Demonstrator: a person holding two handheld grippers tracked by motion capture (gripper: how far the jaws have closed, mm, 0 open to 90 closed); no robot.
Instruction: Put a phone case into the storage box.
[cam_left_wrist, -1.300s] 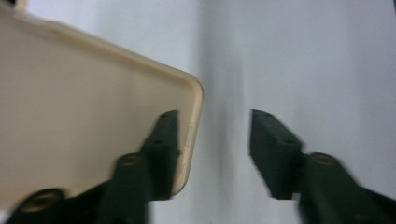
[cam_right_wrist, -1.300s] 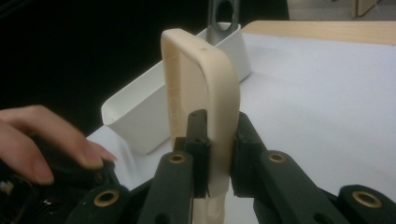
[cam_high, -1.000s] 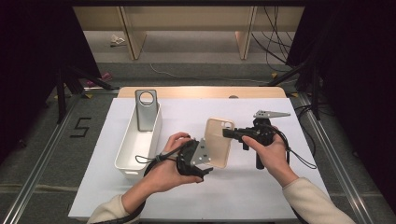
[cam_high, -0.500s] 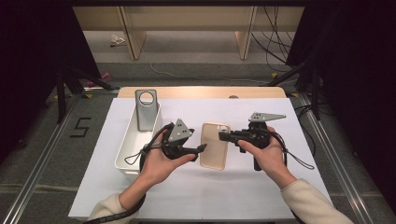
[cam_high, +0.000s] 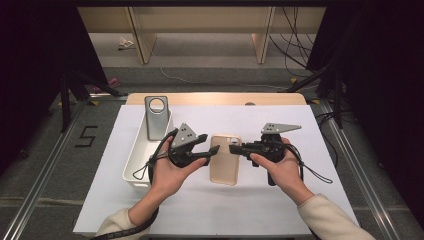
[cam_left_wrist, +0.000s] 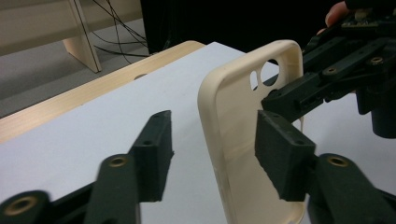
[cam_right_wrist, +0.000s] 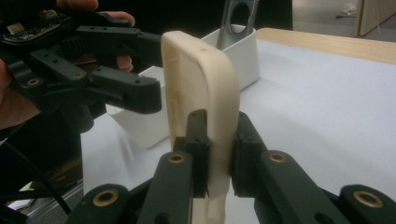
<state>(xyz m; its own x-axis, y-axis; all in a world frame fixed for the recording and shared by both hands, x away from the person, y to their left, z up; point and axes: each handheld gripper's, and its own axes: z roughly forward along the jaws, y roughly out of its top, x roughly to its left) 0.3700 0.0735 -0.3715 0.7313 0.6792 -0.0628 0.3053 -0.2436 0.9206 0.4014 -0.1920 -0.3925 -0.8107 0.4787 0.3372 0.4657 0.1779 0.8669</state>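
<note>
Left gripper (cam_high: 206, 149) stands wide open, its jaws straddling the left edge of the cream phone case (cam_high: 225, 160) without touching; half a second ago it sat farther left. Right gripper (cam_high: 234, 148) is clamped on the case's right edge above the bench (cam_high: 300, 200).

High view: overhead, facing forward and down on the white table (cam_high: 310, 200).
Gripper views: close, facing each other, sharing the cream phone case (cam_left_wrist: 243, 154).

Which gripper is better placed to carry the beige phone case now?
Right. The right gripper is shut on the beige phone case; the left gripper stands open around its edge.
</note>
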